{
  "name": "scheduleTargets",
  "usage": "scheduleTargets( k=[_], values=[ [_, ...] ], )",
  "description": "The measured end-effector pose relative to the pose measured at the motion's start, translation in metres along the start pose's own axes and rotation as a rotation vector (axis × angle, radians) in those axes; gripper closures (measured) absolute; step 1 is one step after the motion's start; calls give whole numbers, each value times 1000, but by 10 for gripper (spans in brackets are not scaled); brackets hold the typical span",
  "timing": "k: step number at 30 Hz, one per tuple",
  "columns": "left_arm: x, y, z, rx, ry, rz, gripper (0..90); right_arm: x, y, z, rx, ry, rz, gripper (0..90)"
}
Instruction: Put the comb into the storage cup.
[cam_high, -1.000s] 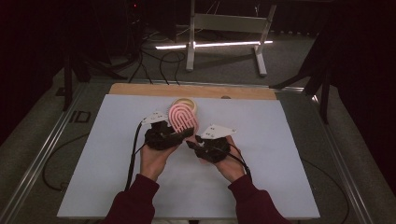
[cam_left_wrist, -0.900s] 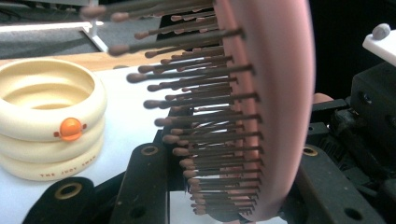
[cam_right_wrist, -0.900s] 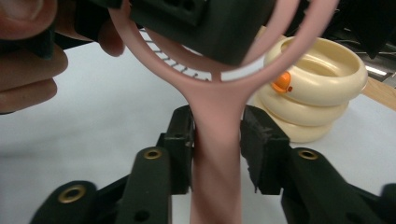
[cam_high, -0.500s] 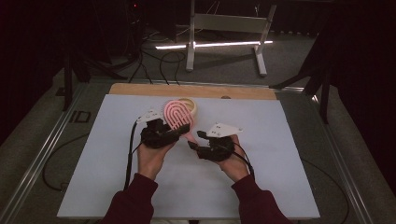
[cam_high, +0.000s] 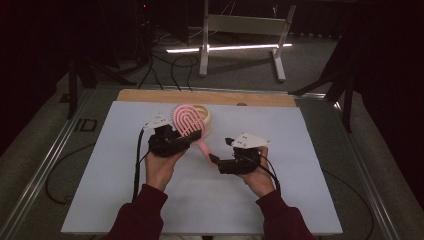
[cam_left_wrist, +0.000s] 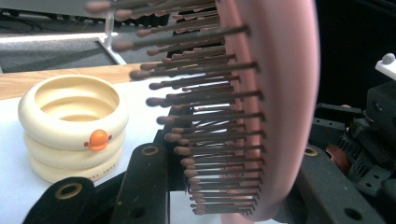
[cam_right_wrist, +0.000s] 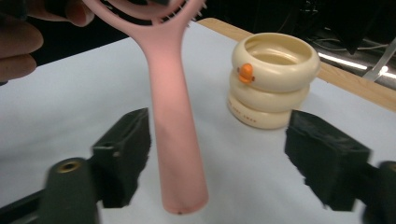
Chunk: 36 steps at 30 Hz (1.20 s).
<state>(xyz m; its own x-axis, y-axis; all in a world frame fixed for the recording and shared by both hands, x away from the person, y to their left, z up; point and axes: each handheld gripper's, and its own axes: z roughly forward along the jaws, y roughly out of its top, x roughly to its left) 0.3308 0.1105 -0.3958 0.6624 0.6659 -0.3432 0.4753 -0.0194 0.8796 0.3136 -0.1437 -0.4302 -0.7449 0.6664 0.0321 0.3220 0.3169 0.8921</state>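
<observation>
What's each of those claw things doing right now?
Left gripper: shut on the pink hairbrush, gripping its head.
Right gripper: open, jaws either side of the brush handle, not clamped.

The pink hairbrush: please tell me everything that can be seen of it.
The pink hairbrush looks like smooth plastic, with an oval head of looped ribs, rows of dark ball-tipped bristles and a long, rounded handle. The left hand-held gripper clamps its head and holds it above the white table. The handle hangs between the open jaws of the right hand-held gripper, close to one of them. A cream ringed holder stands behind it.
</observation>
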Motion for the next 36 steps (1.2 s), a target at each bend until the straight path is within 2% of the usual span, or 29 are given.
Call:
scheduleTargets(
  k=[3,5,12,16,22,29,36],
  values=[
    [1,1,0,-3,4,-2,652,-2,-2,-3,-1,-29,-5,100],
    [1,2,-1,-5,5,-1,652,-4,-4,-5,-1,-49,-1,88],
    [3,4,-4,-13,7,2,652,-8,-11,-15,-14,-78,16,84],
    [3,6,-6,-17,13,7,652,-11,-16,-22,-39,-71,35,84],
    [5,10,-9,-25,14,12,652,-14,-25,-30,-68,-65,29,84],
    [5,15,-10,-34,17,12,652,-16,-36,-40,-84,-101,11,84],
    [5,21,-9,-39,26,16,652,-20,-47,-49,-111,-111,32,85]
  ],
)
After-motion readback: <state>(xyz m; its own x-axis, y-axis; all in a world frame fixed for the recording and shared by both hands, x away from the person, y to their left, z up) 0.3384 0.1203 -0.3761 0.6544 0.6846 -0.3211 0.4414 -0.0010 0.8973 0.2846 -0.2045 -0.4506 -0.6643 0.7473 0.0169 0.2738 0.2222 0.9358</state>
